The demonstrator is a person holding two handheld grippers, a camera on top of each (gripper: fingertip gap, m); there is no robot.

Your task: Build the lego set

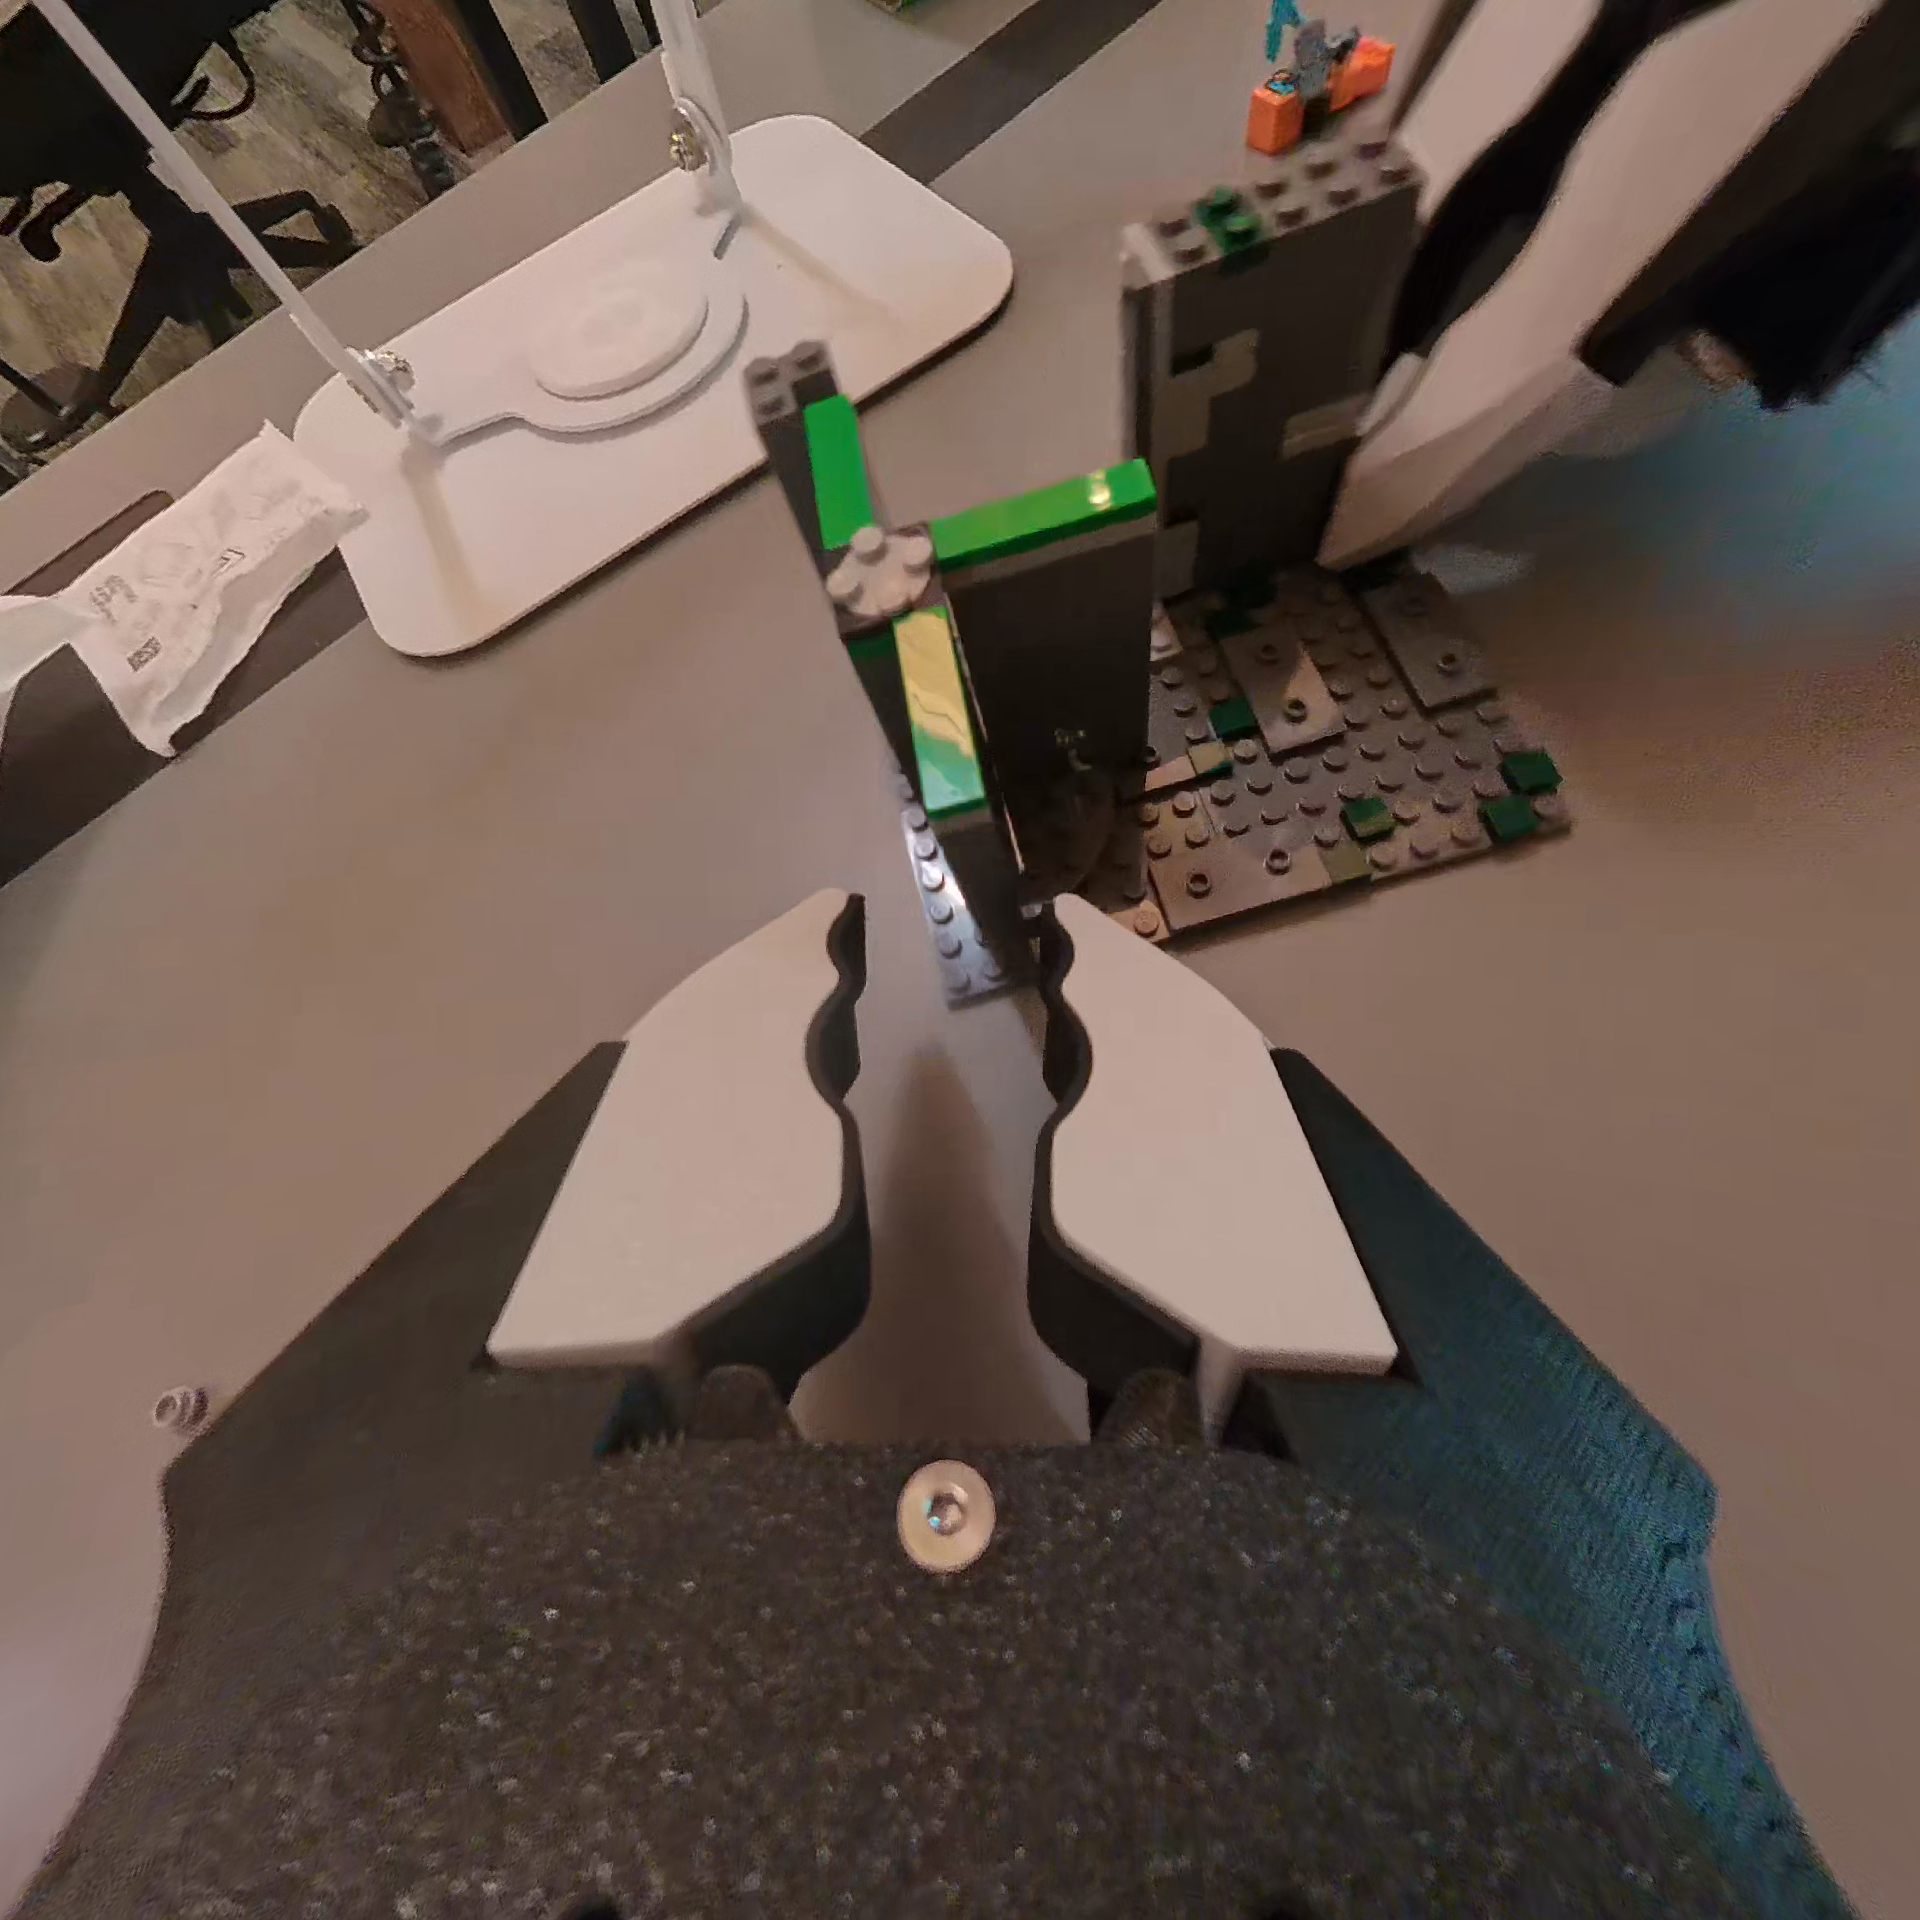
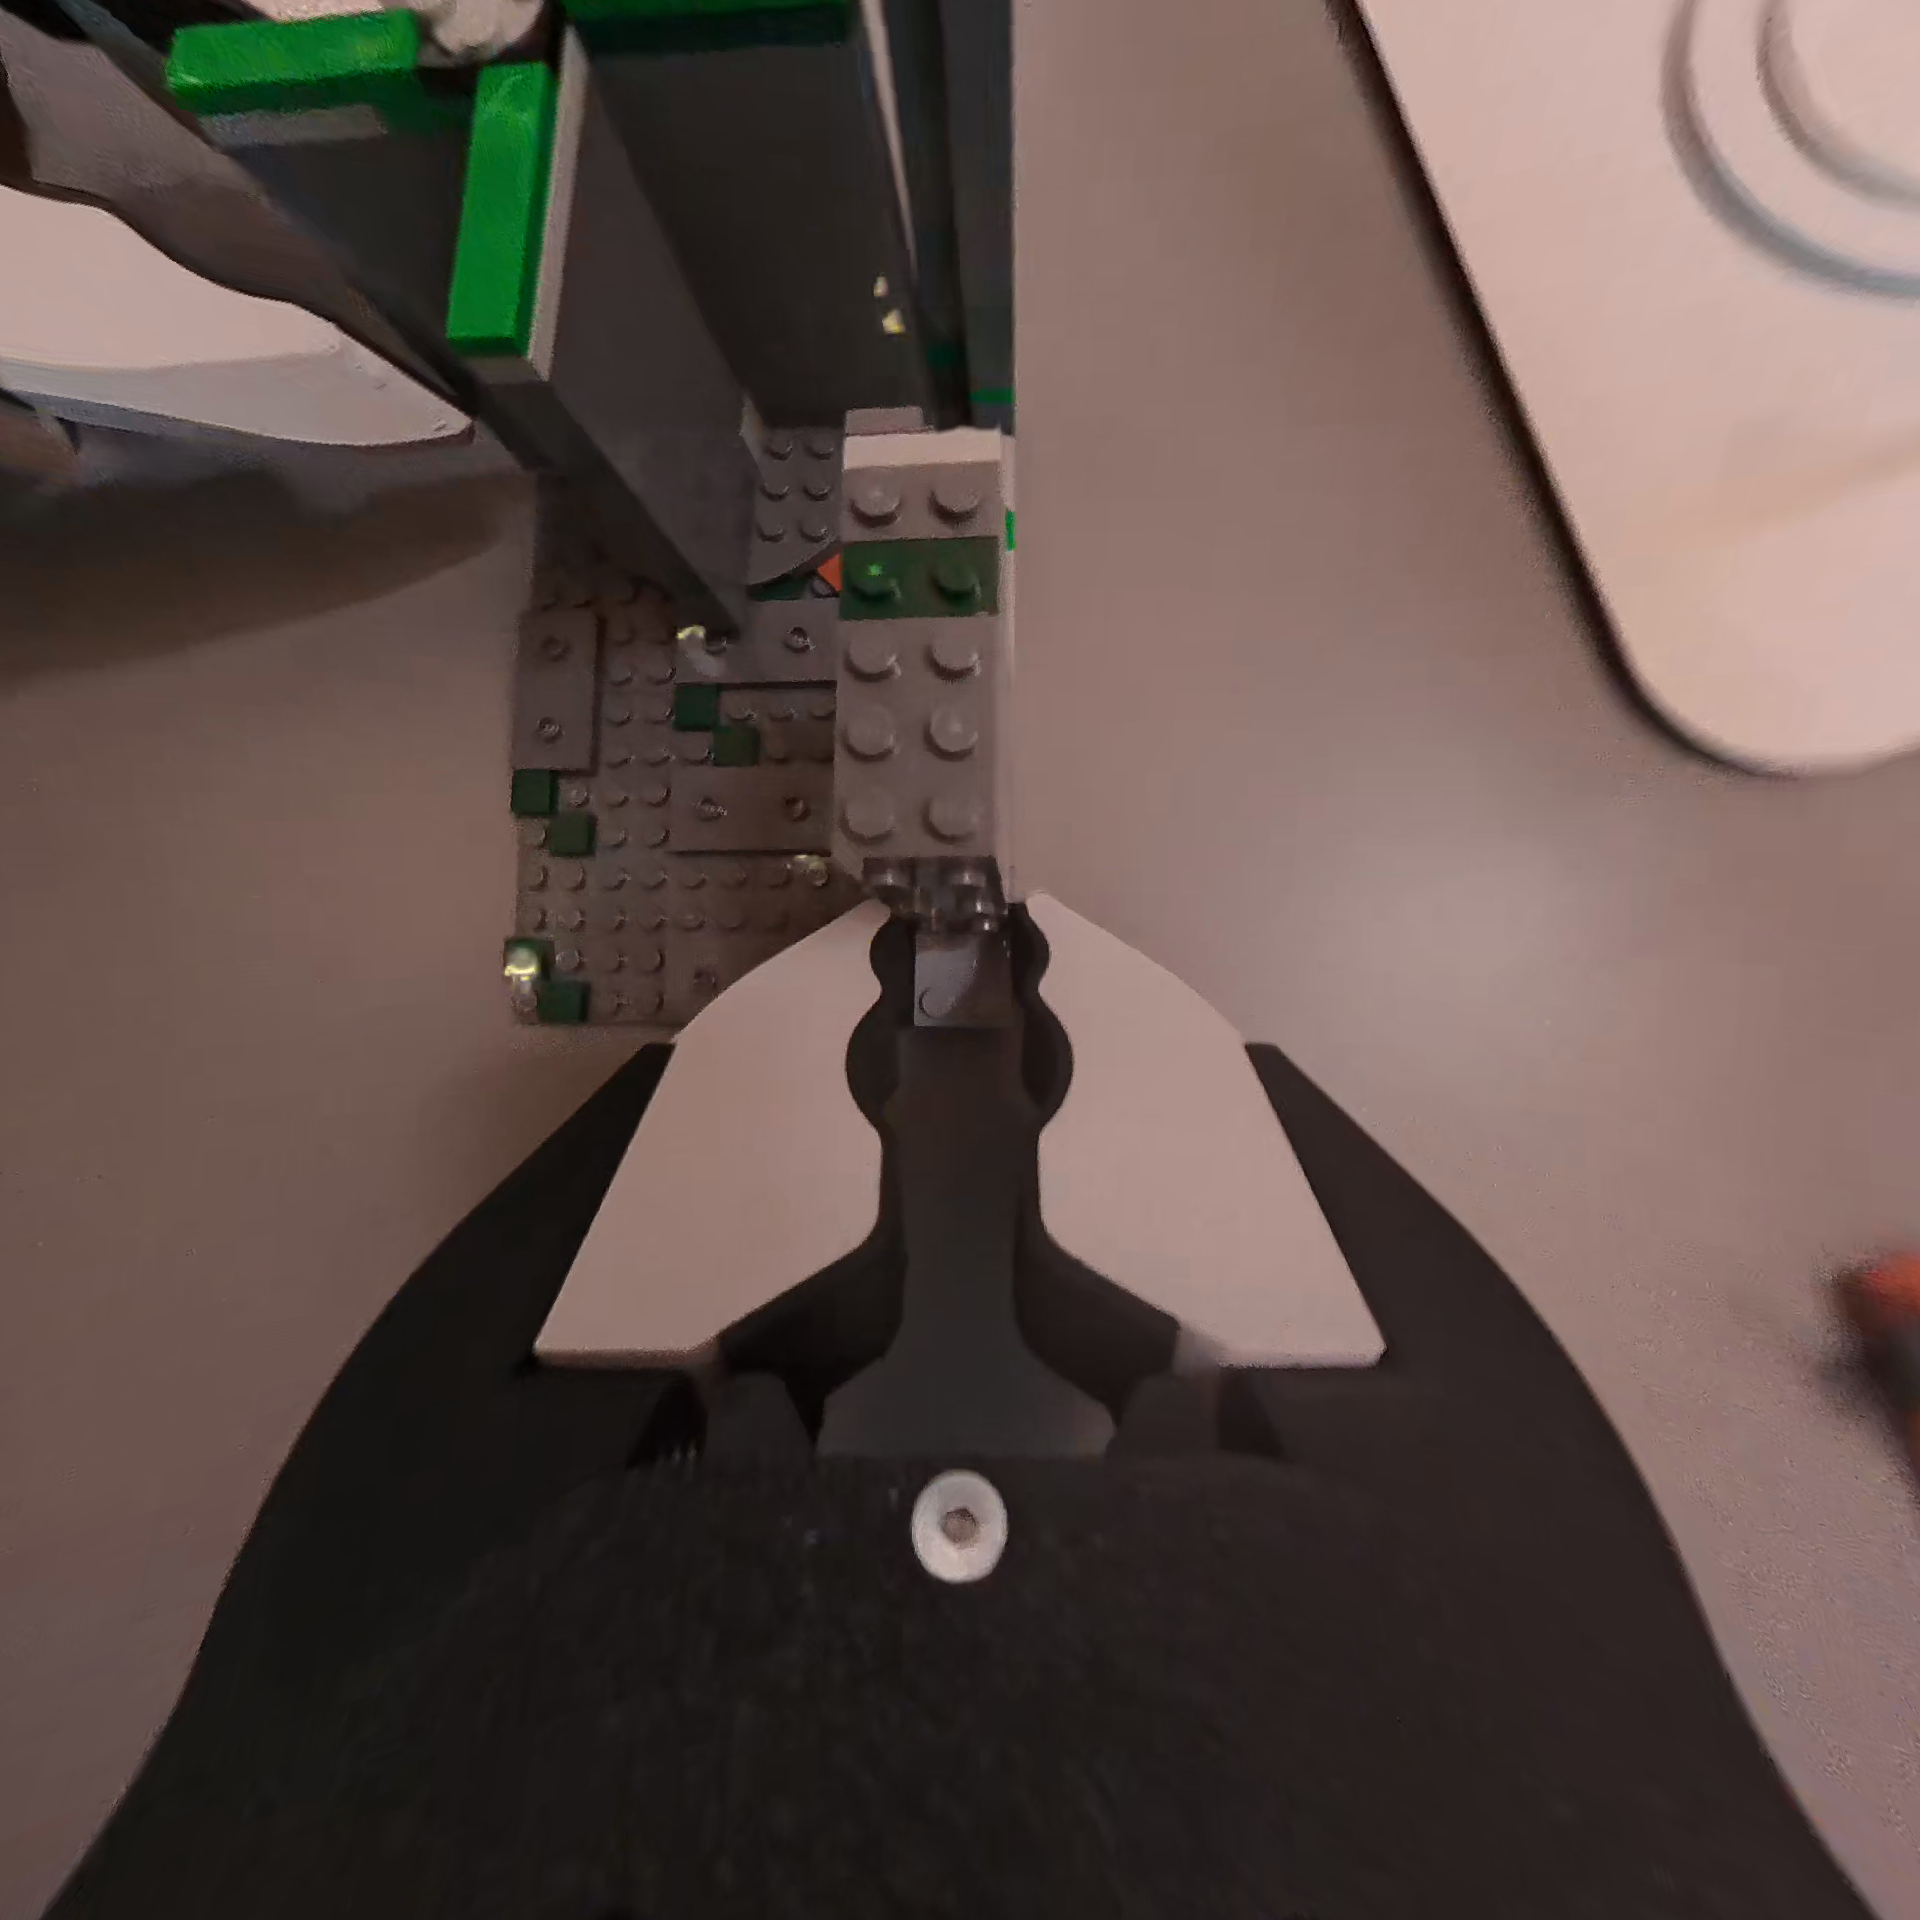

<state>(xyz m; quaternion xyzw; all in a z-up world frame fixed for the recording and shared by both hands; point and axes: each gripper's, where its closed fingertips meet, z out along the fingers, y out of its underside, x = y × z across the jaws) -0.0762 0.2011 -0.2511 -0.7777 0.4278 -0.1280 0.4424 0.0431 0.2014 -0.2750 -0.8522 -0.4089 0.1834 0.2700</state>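
The lego build stands on a grey studded baseplate (image 1: pixel 1371 769), which also shows in the right wrist view (image 2: pixel 623 914). It has tall dark grey walls; the nearer ones carry bright green tiles (image 1: pixel 1039 514). The tallest wall (image 1: pixel 1257 416) has a studded top (image 2: pixel 920 665). My right gripper (image 2: pixel 951 935) is shut on a small dark grey brick (image 2: pixel 956 992) at the near end of that top. It shows blurred in the left wrist view (image 1: pixel 1538 312). My left gripper (image 1: pixel 956 935) is open and empty, just in front of the build's near corner.
A white stand base (image 1: pixel 665 395) with thin white rods lies left of the build and shows in the right wrist view (image 2: pixel 1714 364). A crumpled paper bag (image 1: pixel 177 613) is at far left. An orange and grey small model (image 1: pixel 1314 83) stands behind the wall. A tiny grey piece (image 1: pixel 182 1408) lies near my left gripper. Across from one pair of fingers to the other is roughly 12 cm.
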